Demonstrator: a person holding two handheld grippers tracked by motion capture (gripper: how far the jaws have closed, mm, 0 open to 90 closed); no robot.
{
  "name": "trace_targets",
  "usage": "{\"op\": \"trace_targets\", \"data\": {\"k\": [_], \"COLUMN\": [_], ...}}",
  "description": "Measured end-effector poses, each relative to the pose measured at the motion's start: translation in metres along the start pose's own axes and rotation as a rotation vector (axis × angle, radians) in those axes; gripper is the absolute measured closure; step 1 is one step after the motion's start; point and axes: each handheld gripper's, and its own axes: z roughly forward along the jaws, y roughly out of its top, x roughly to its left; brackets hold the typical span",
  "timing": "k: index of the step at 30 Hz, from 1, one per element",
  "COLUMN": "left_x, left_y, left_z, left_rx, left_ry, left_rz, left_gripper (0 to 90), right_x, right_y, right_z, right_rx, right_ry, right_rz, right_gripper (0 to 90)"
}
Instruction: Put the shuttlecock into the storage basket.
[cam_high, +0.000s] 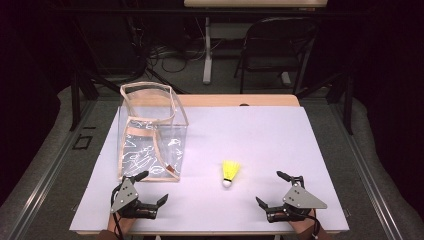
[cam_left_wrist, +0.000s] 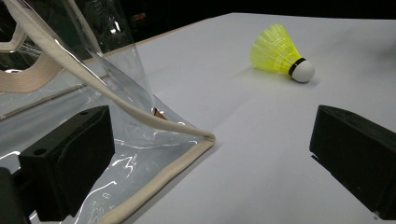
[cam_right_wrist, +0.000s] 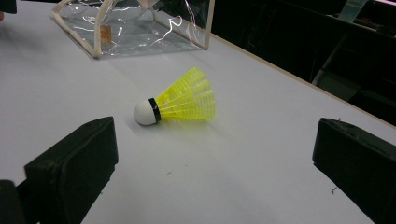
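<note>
A yellow shuttlecock (cam_high: 230, 173) with a white cork tip lies on its side on the white table top (cam_high: 260, 135). A clear plastic bag (cam_high: 148, 131) with beige trim stands upright at the left, its top open. My left gripper (cam_high: 155, 188) rests open near the front edge, just in front of the bag's near corner. My right gripper (cam_high: 274, 189) sits open at the front right, jaws wide apart and nothing between them. In the left gripper view the bag's corner (cam_left_wrist: 140, 116) is close and the shuttlecock (cam_left_wrist: 280, 53) lies farther off. The right gripper view faces the shuttlecock (cam_right_wrist: 180, 99), with the bag (cam_right_wrist: 135, 23) beyond.
A folding chair (cam_high: 272, 47) and a table leg (cam_high: 207, 47) with cables stand on the floor beyond the table. The table's wooden far edge (cam_high: 235, 100) runs behind the white sheet. Open surface lies between the shuttlecock and the far edge.
</note>
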Motion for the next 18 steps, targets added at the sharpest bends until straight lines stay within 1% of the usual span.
{"op": "trace_targets", "data": {"k": [6,9,13,14,18], "left_x": [0.0001,0.0003,-0.0002,0.0001,-0.0002], "left_y": [0.0000,-0.0002,0.0005,0.0004,0.0004], "left_z": [0.0018,0.0027,0.0036,0.0046,0.0050], "left_rx": [0.006,0.010,0.005,0.014,0.013], "left_ry": [-0.006,-0.009,-0.014,-0.017,-0.022], "left_rz": [0.002,0.003,0.007,0.010,0.011], "left_gripper": [0.0,0.0,0.0,0.0,0.0], "right_x": [-0.0010,-0.0009,-0.0006,-0.0012,-0.0024], "right_y": [-0.0009,-0.0013,-0.0008,-0.0010,-0.0011], "right_z": [0.0016,0.0032,0.0051,0.0057,0.0086], "right_rx": [0.011,0.027,0.039,0.045,0.061], "right_ry": [0.007,0.012,0.012,0.014,0.015], "right_rz": [0.007,0.013,0.007,0.007,0.017], "right_gripper": [0.0,0.0,0.0,0.0,0.0]}}
